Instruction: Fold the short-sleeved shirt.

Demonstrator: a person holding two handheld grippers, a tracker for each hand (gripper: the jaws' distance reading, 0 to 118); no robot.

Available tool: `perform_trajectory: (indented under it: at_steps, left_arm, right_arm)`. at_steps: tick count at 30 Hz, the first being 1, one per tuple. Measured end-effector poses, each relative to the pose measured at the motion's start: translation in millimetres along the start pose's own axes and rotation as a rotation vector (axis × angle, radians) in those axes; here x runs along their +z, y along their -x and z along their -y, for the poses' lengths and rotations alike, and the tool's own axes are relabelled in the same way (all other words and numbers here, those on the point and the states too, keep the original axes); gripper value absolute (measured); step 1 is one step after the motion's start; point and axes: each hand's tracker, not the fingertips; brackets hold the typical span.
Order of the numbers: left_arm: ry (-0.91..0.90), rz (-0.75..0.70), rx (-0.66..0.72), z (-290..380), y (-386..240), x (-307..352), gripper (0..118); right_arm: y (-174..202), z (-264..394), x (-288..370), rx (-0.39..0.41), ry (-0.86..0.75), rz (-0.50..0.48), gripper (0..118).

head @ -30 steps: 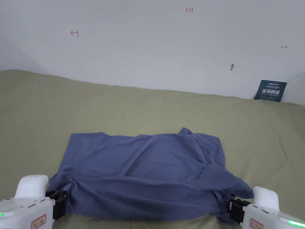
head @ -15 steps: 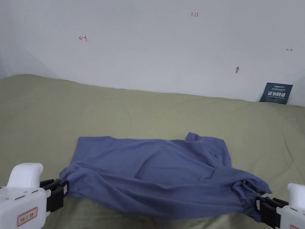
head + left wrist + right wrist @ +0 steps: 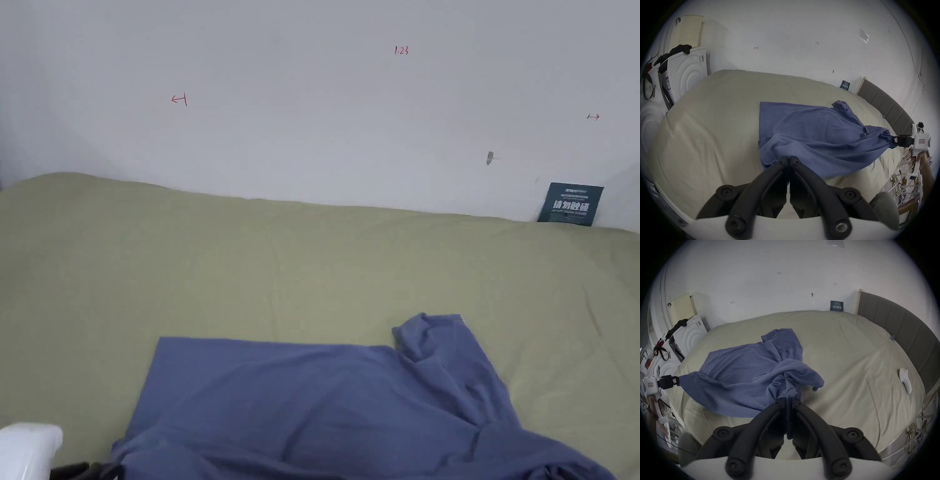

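The blue short-sleeved shirt (image 3: 325, 406) lies on the olive bed sheet (image 3: 312, 269), its far part flat and its near edge lifted and stretched. A sleeve (image 3: 437, 340) bunches up at the far right. My left gripper (image 3: 789, 160) is shut on the shirt's (image 3: 810, 129) near left corner; its jaws peek in at the head view's bottom left (image 3: 100, 469). My right gripper (image 3: 789, 400) is shut on a bunched wad at the shirt's (image 3: 745, 369) near right end. Each gripper also appears in the other's view, the right gripper (image 3: 894, 141) and the left gripper (image 3: 676, 381), both clamped on cloth.
A white wall runs behind the bed, with a dark card (image 3: 570, 204) leaning on it. A grey padded headboard (image 3: 899, 331) borders the bed's right side. White appliances (image 3: 687, 73) stand to the left. A small white item (image 3: 904, 381) lies on the sheet at right.
Both grippers have pulled the shirt's near edge toward the person and lifted it, and the far edge slid nearer. The head camera tilted up, dropping the grippers to the frame's bottom.
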Motion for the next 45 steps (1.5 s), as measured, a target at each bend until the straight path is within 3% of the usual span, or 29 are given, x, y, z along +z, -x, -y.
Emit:
perform_trajectory:
  at_steps: [12,15,16,17,19,20,21,22,26,29,30,31,32,33,35,40,45]
  left_arm:
    - [0.188,-0.059,0.089,55.3,10.5,7.1,0]
    - [0.206,-0.070,0.094,63.1,8.7,4.1,0]
    - [0.191,-0.069,0.103,64.3,8.2,6.1,0]
    - [0.152,-0.073,0.108,62.5,6.3,12.3,0]
    - [0.079,-0.090,0.113,56.3,1.2,29.4,16]
    - [0.044,-0.117,0.105,49.7,-2.3,41.9,35]
    - [0.007,-0.131,0.098,44.0,-6.2,53.7,65]
    - [-0.036,-0.142,0.072,40.1,0.3,62.6,74]
    - [-0.177,-0.121,-0.005,8.4,-35.0,92.1,74]
    - [-0.207,-0.088,-0.032,-3.2,-60.6,90.3,73]
    - [-0.214,-0.086,-0.037,-3.0,-70.0,88.0,70]
    - [-0.208,-0.090,-0.043,-2.1,-80.4,86.0,59]
    - [-0.207,-0.085,-0.060,1.2,-89.0,84.8,28]
    - [-0.216,-0.084,-0.069,5.2,-95.7,84.2,0]
    - [-0.218,-0.089,-0.082,14.6,-107.2,79.3,0]
    - [-0.165,-0.018,-0.038,3.9,-100.6,75.2,0]
    - [-0.073,-0.035,0.007,-37.2,-21.3,-8.7,0]
  right_arm:
    - [-0.3,56.1,-11.0,0.072,0.160,0.083,10]
    - [-5.7,57.2,-11.8,0.050,0.166,0.100,11]
    - [-9.6,56.1,-7.8,0.014,0.146,0.072,13]
    - [-11.4,53.3,-1.4,-0.009,0.131,0.047,24]
    - [-10.5,45.1,17.1,-0.012,0.101,0.063,74]
    - [-6.9,39.3,31.7,0.006,0.072,0.083,83]
    - [-2.6,32.4,46.2,0.031,0.029,0.096,82]
    - [2.8,25.4,59.4,0.051,-0.020,0.107,82]
    - [41.9,-2.2,93.2,0.080,-0.192,0.140,82]
    - [75.7,-9.7,98.2,0.080,-0.285,0.125,75]
    - [87.6,-9.4,98.3,0.077,-0.281,0.141,52]
    - [99.0,-7.3,96.8,0.084,-0.275,0.141,22]
    - [109.5,-4.8,94.6,0.095,-0.277,0.146,3]
    - [118.7,-0.6,92.4,0.107,-0.271,0.156,3]
    - [134.6,12.2,90.0,0.138,-0.267,0.161,3]
    - [152.0,34.0,73.5,0.137,-0.179,0.025,3]
    - [146.4,28.0,59.6,0.154,-0.176,0.032,3]
